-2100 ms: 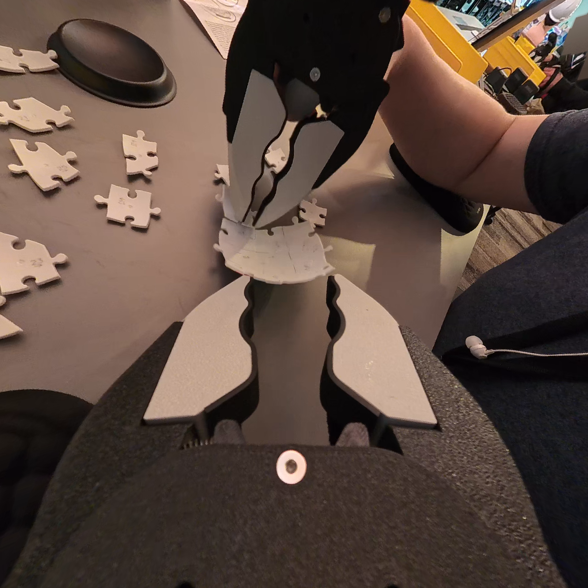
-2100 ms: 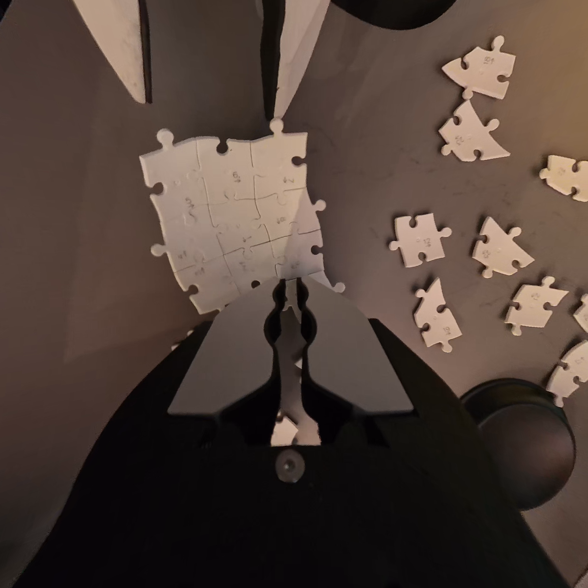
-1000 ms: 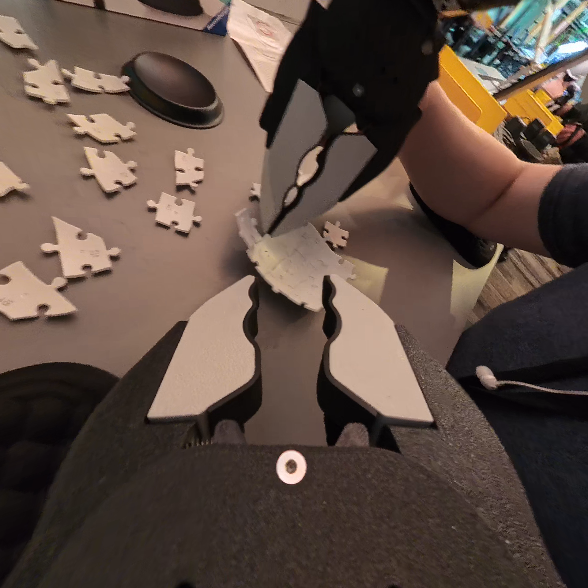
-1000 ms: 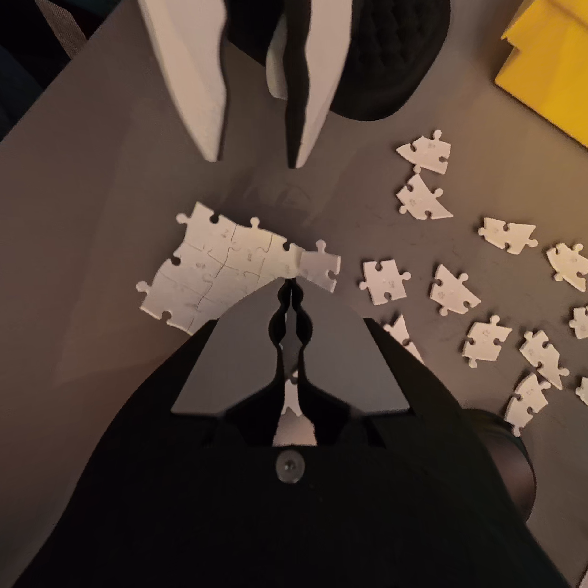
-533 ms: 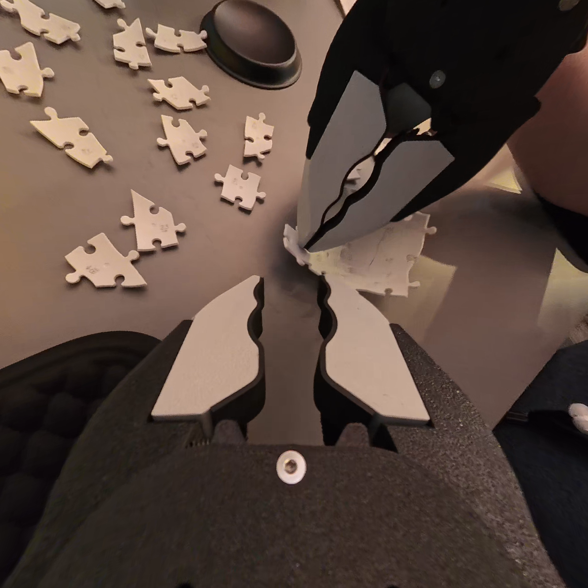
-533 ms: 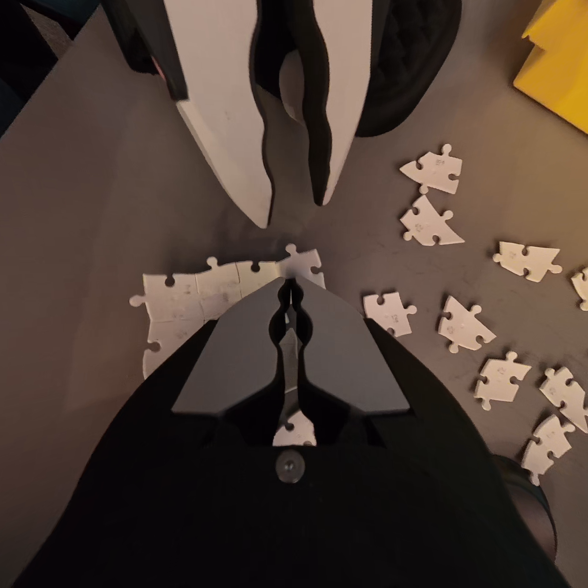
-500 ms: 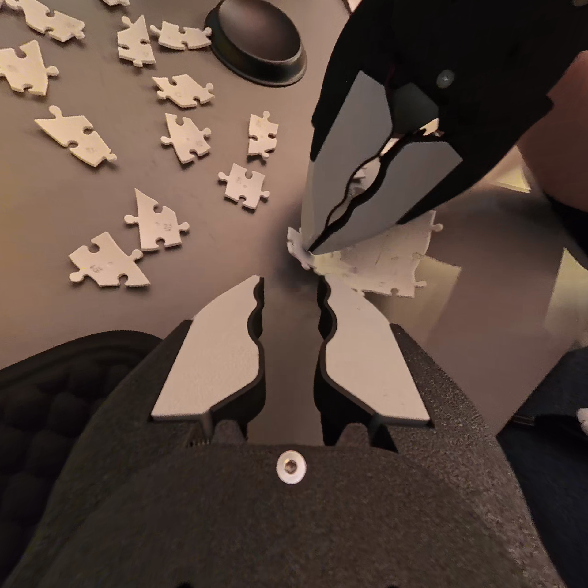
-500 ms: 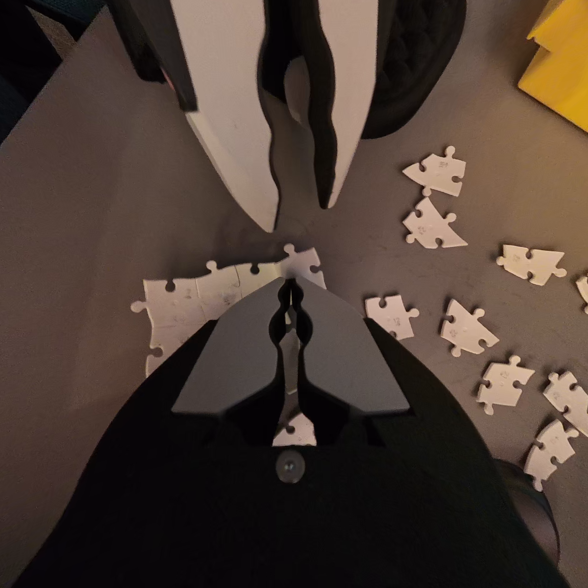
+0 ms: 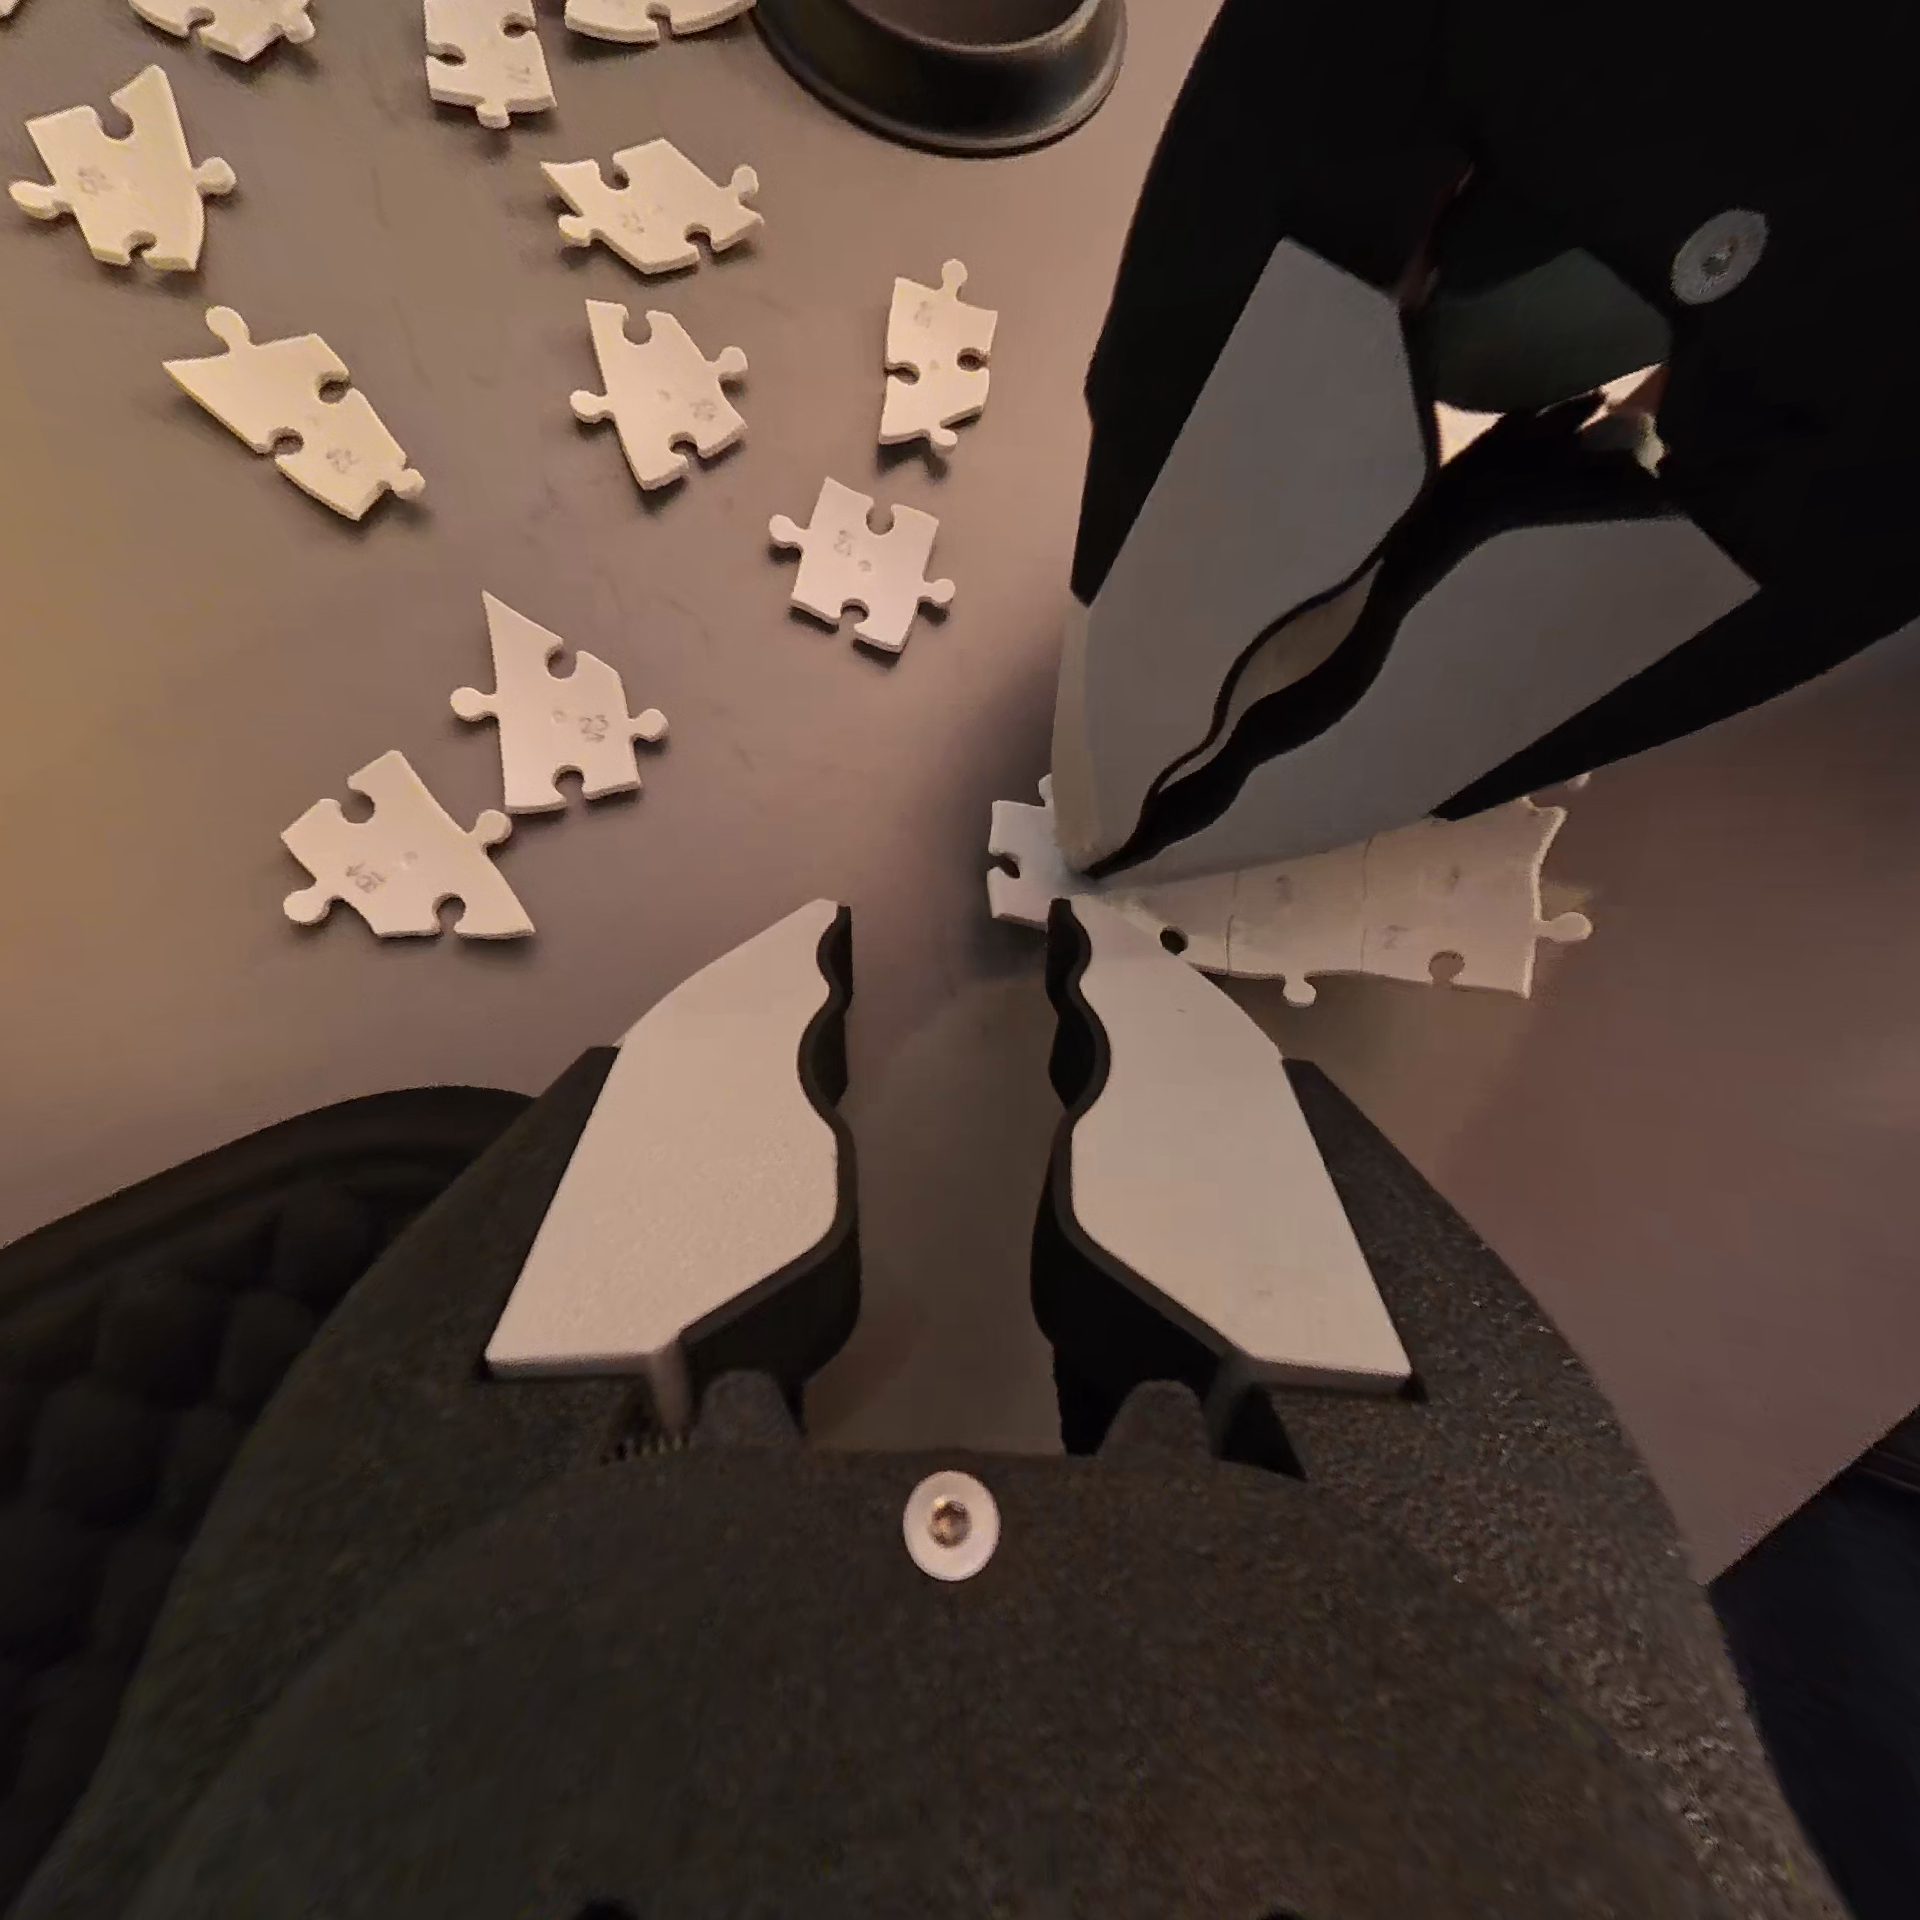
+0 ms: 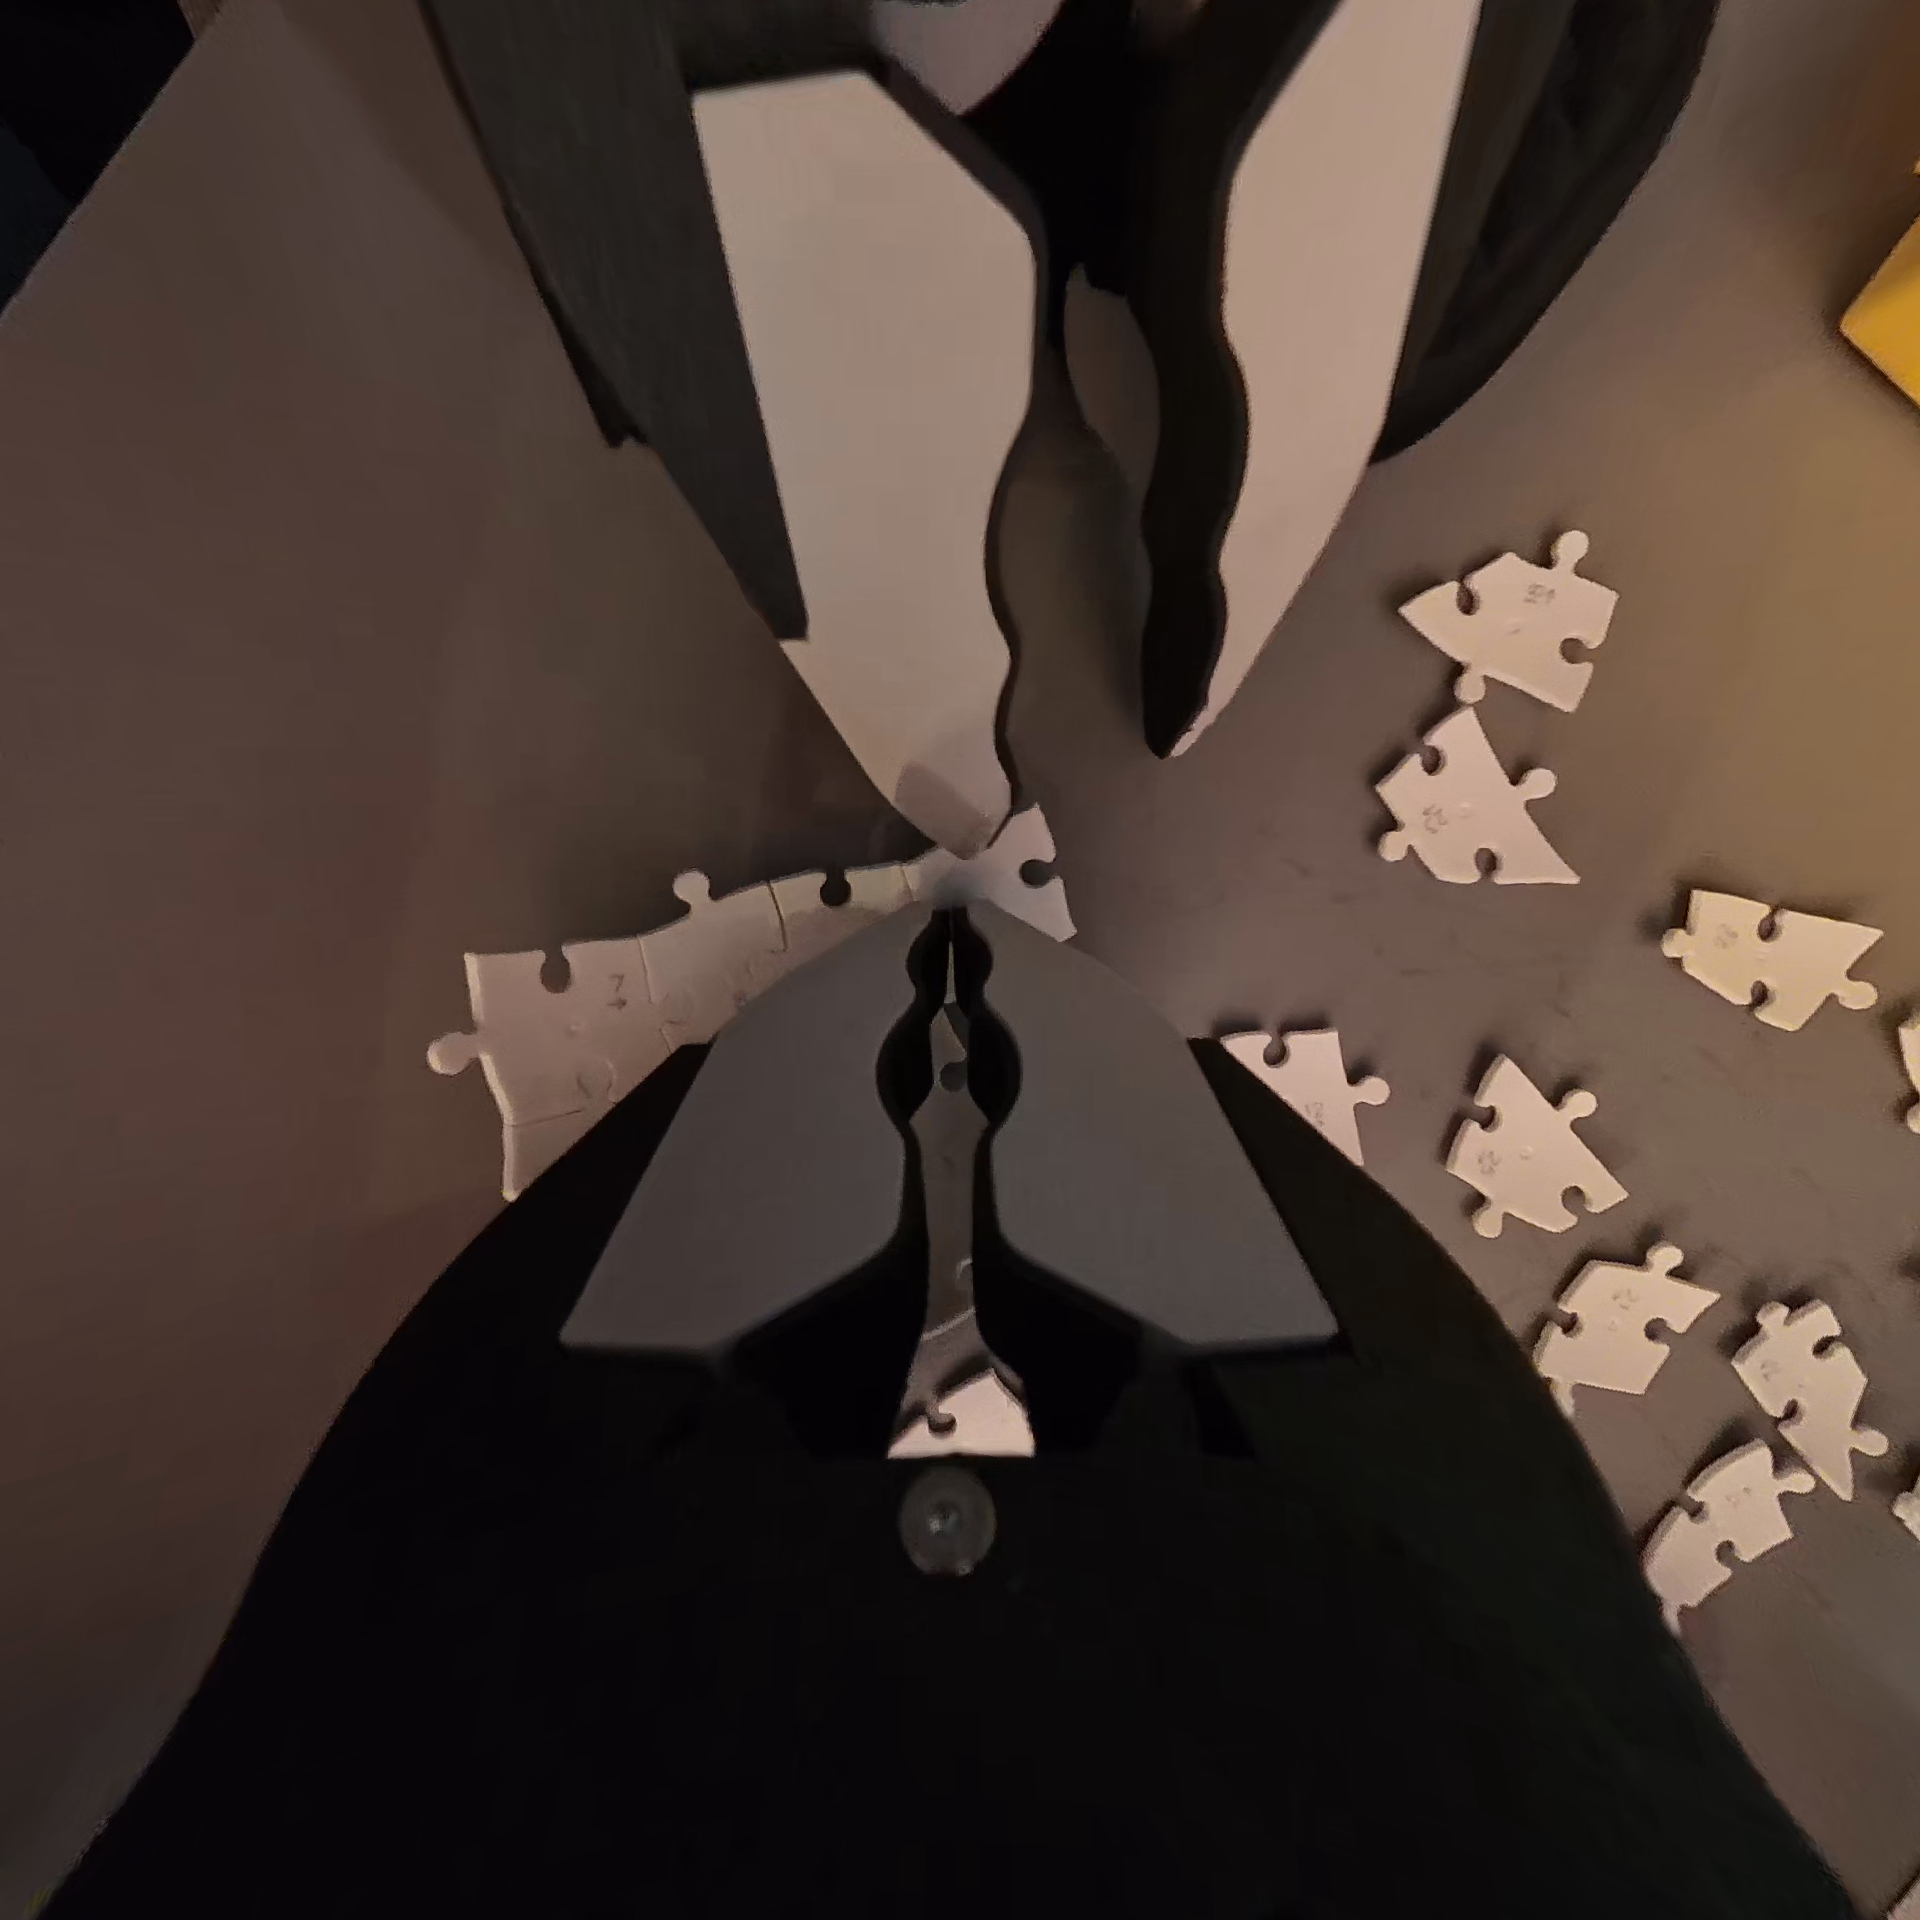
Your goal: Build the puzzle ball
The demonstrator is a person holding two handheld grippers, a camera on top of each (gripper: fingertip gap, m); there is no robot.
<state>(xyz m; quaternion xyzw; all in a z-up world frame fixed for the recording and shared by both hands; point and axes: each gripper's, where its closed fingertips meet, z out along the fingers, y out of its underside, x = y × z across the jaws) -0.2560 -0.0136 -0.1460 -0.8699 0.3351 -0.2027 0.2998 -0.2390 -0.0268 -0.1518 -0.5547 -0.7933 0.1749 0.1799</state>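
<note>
A curved panel of joined white puzzle pieces (image 9: 1371, 914) hangs low over the grey table (image 9: 260, 1039). My right gripper (image 10: 951, 914) is shut on the panel's edge, and the panel (image 10: 613, 997) spreads to the left under its fingers. It also shows in the left wrist view (image 9: 1101, 862). My left gripper (image 9: 948, 914) is open and empty. One of its fingertips (image 10: 966, 821) touches the panel's corner piece (image 10: 1029, 873). Several loose white pieces (image 9: 862, 566) lie on the table to the left, and they also show in the right wrist view (image 10: 1527, 1153).
A black round stand (image 9: 940, 73) sits at the far edge of the loose pieces. A black quilted pad (image 9: 156, 1351) lies near my left gripper. A yellow object (image 10: 1896, 312) is at the right edge of the right wrist view. The left tips stand about 15 centimeters off the yellow object (image 10: 1896, 312).
The right gripper has brought the panel lower and flatter, still shut on it. The left gripper has closed in until one fingertip meets the panel's corner piece.
</note>
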